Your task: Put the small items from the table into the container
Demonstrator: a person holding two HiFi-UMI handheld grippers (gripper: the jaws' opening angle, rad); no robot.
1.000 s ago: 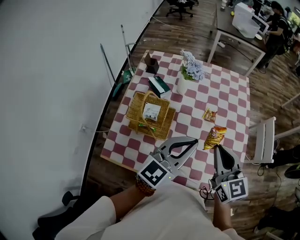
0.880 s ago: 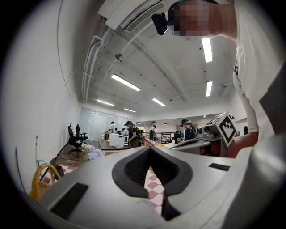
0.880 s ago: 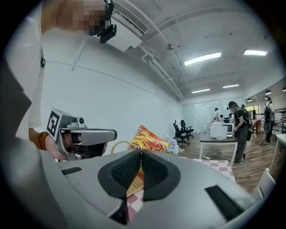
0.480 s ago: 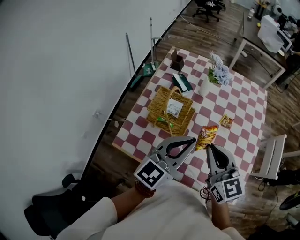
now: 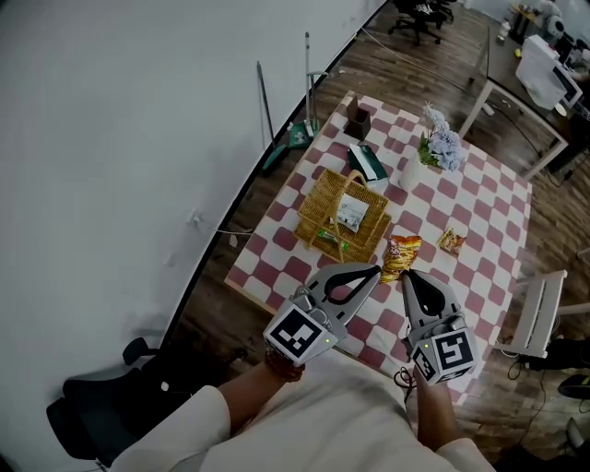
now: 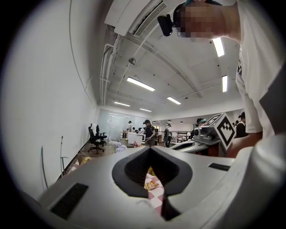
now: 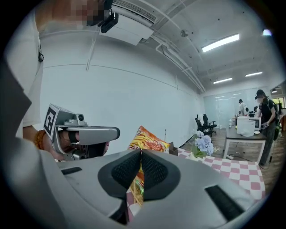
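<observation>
Right gripper view: my right gripper (image 7: pixel 140 155) clamps the snack bag (image 7: pixel 149 139); I should centre over the basket (image 5: pixel 323 194) before releasing. Left gripper (image 5: pixel 372 271) closed, empty.

I am in an open-plan office. Past the far corner of the checked table (image 5: pixel 498 230), black swivel chairs (image 5: pixel 419 14) stand on a wood-plank floor (image 5: pixel 406 64). To the table's far right is a white-framed desk (image 5: pixel 535 97) carrying white machines (image 5: pixel 539 64). Beyond the table, people (image 6: pixel 147 133) stand among more desks under long ceiling strip lights (image 6: pixel 140 84), with bare pipes (image 6: pixel 108 56) and an air-conditioning unit (image 6: pixel 134 15) overhead. A plain white wall (image 5: pixel 120 138) runs along the table's left.
</observation>
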